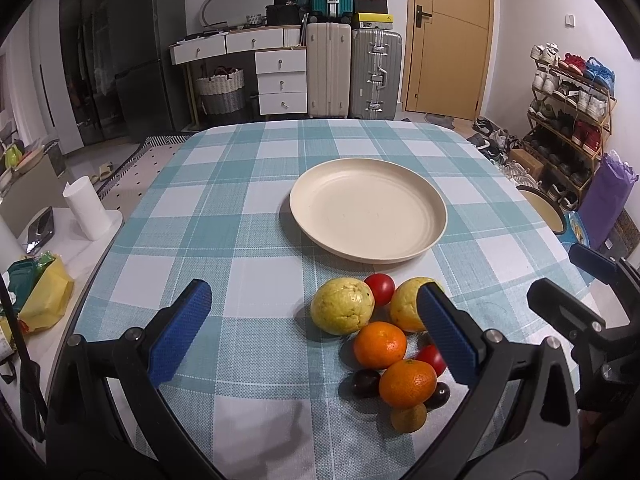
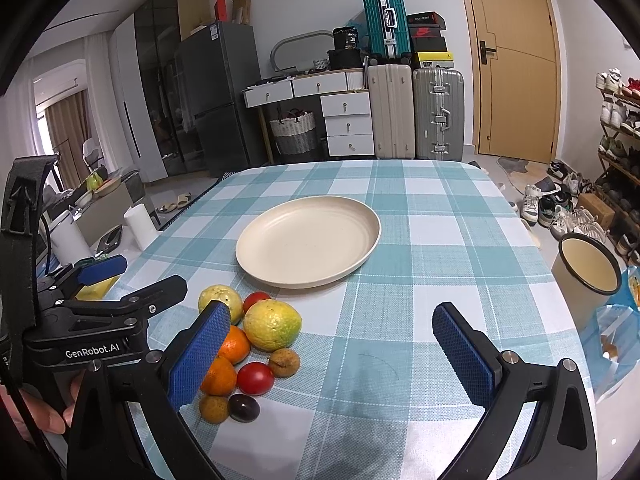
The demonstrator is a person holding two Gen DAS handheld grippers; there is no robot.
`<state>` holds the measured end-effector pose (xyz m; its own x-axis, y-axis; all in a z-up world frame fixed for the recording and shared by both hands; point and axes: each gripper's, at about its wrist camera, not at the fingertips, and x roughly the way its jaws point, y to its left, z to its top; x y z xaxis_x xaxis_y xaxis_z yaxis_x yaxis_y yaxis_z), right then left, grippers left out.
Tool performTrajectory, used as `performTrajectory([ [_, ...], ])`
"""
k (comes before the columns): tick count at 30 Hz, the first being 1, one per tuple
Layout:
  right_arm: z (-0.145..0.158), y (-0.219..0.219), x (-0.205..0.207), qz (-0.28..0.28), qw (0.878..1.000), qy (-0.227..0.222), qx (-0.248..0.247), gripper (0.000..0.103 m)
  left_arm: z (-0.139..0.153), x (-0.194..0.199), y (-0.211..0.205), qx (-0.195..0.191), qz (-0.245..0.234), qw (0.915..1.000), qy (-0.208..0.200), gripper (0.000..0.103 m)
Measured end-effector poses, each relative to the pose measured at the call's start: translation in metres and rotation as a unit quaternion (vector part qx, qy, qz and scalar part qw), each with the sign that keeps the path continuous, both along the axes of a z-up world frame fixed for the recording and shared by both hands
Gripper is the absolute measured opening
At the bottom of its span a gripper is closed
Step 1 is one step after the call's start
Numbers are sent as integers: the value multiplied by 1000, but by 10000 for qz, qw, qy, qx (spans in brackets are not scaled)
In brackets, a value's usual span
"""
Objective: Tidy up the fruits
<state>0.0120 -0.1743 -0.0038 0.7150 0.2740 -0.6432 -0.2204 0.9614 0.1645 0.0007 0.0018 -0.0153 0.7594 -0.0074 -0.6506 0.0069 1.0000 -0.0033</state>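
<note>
White lettering reading "GenRobot.AI" is showing on the black body of the left gripper, which is sitting to the left of the right gripper's fingers in the right wrist view. Far ahead of both tools, a black container on the white drawer unit is displaying the number "36" in white; smaller script above that number is too small to read. Print on the stacked boxes beside it is not resolving.
</note>
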Motion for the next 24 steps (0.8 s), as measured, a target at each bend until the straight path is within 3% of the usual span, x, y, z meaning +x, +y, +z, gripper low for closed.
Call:
performTrajectory([
  [24, -3, 2, -1, 9, 10000, 34, -5, 103, -12, 4, 5, -78, -22, 9999, 132, 102],
])
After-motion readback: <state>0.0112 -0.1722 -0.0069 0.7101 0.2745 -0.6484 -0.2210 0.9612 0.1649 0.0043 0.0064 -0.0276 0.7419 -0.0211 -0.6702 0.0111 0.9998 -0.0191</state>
